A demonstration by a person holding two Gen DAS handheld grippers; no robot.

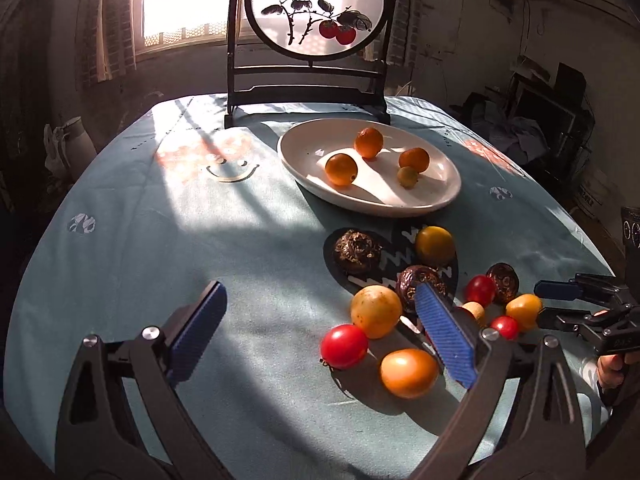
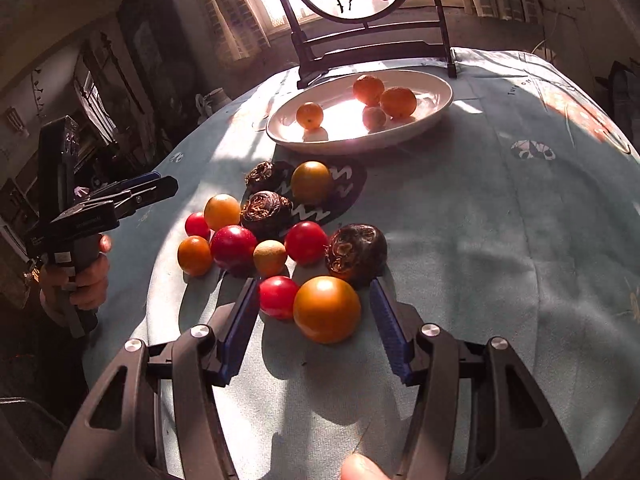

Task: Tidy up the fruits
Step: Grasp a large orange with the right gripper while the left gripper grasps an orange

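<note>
A white oval plate [image 1: 304,168] [image 2: 436,94] at the back of the table holds several small orange fruits [image 1: 369,143] [image 2: 398,101]. In front of it, loose red, orange and dark wrinkled fruits lie on the blue cloth. My left gripper [image 1: 320,320] is open above the cloth, left of a red fruit [image 1: 344,346] and an orange one [image 1: 409,373]. My right gripper [image 2: 314,312] is open, its pads on either side of a large orange fruit [image 2: 327,309] and a red fruit [image 2: 279,297], not touching. The right gripper also shows in the left wrist view [image 1: 548,302].
A dark framed round screen [image 1: 316,8] painted with red fruits stands behind the plate. A dark patterned mat [image 1: 396,258] lies under some of the fruits. The left gripper and hand show in the right wrist view [image 2: 160,192]. The table edge curves off at left.
</note>
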